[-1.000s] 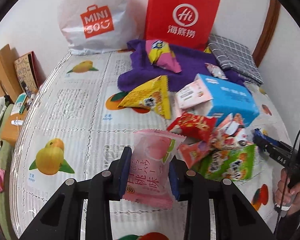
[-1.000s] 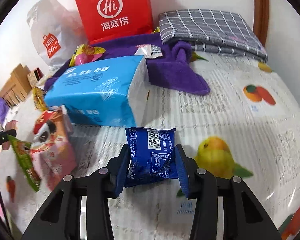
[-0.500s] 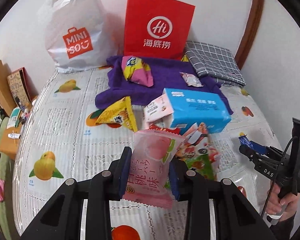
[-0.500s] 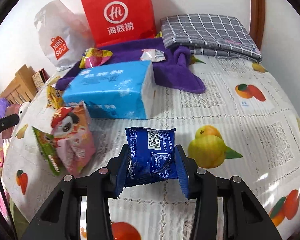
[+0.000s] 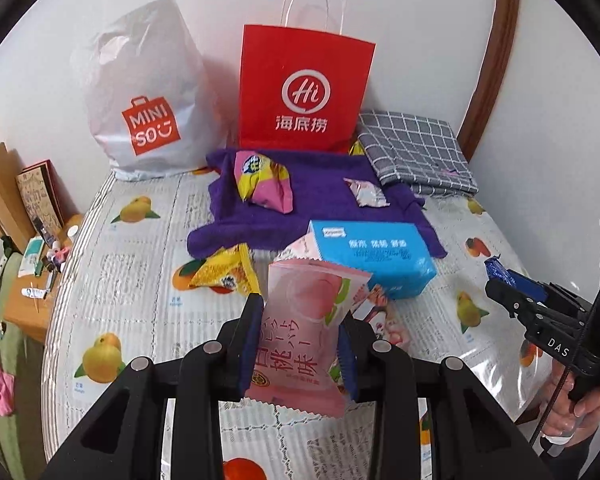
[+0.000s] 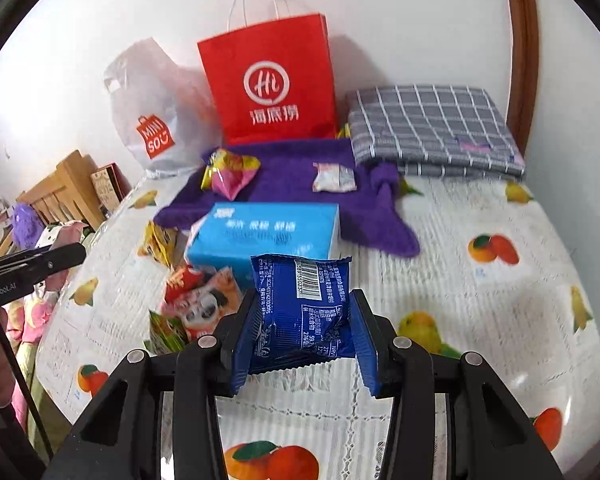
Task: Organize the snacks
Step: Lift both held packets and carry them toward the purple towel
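Along the desk's (image 5: 112,264) far edge, from the left, a white bag (image 5: 148,96) and a red bag (image 5: 304,92) stand against the wall, with a folded grey checked cloth (image 5: 416,152) at the far right corner. A purple towel (image 5: 320,200) lies in front of the red bag, carrying a pink-and-yellow packet (image 5: 266,182) on its left part and a small silver packet (image 5: 366,194) on its right part.

Toward the desk's middle, a yellow packet (image 5: 228,274) sits at the towel's near left corner, and a blue tissue pack (image 5: 374,256) lies just right of it, overlapping the towel's near edge. A heap of red, pink and green packets (image 6: 192,312) lies against the tissue pack's near side.

The left gripper (image 5: 298,348) is raised above the desk near its front edge, its fingers (image 5: 250,344) pinching a pink peach snack (image 5: 304,340), which stands upright between them. Further right, the right gripper (image 6: 302,338) is also raised above the desk, its fingers (image 6: 242,348) pinching a blue snack (image 6: 302,312) with the barcode side facing the camera.
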Demonstrator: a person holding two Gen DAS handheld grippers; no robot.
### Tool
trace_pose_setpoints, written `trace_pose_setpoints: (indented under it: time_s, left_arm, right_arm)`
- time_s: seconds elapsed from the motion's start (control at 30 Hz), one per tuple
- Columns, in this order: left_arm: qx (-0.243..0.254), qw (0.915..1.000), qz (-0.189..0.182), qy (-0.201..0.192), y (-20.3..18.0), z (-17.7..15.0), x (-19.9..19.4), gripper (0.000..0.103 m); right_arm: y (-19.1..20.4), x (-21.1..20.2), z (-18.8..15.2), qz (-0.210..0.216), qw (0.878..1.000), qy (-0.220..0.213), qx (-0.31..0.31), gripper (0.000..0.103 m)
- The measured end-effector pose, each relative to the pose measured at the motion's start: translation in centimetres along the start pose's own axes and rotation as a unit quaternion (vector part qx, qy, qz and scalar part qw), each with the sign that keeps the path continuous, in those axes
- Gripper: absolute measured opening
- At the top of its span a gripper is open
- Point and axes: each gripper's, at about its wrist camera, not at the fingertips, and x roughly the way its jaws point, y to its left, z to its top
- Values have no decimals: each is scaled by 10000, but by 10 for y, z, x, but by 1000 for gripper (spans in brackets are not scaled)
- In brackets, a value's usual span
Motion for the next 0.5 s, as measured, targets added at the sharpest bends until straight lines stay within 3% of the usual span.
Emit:
trace_pose_setpoints:
  time_s: [0.5]
  left_arm:
    - [0,9997,86,-243,-13,36,2,32]
  right_arm:
    - [1,-14,49,131,9990,-337,-271,44]
